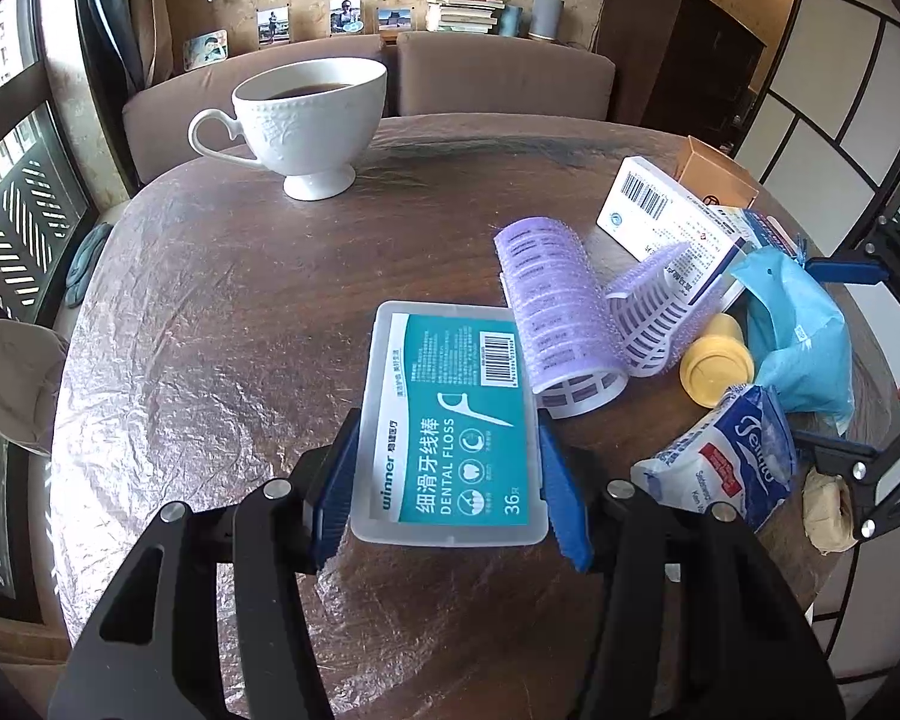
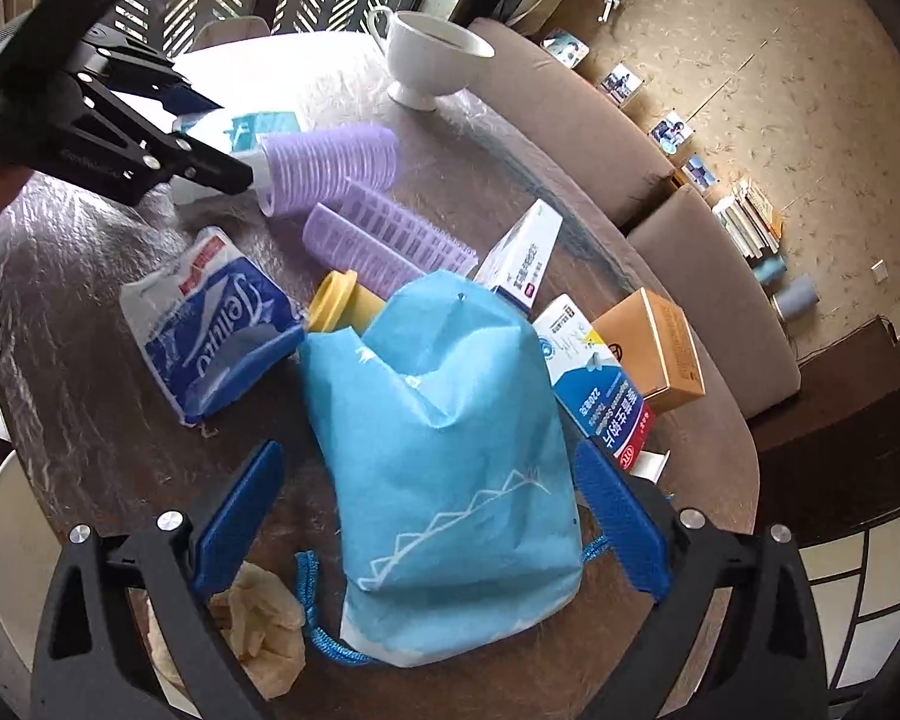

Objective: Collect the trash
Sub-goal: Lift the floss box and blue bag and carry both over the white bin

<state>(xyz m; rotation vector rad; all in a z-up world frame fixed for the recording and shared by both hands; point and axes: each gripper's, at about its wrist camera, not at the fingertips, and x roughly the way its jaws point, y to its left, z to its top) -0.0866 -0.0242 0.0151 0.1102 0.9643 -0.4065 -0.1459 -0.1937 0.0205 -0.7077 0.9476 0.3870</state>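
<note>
The left gripper (image 1: 447,483) clamps the floss box (image 1: 450,420) by its long sides just above the table (image 1: 210,312) — the right gripper (image 2: 429,519) stands released, its jaws apart on either side of the blue bag (image 2: 450,450), beside the curlers (image 2: 330,165).

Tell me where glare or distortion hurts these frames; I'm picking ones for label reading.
Left wrist view: floss box label sharp, window sheen on the table film, edges bent by fisheye. Right wrist view: table blown out white by the window, bag crisp, books small and curved at the rim.
</note>
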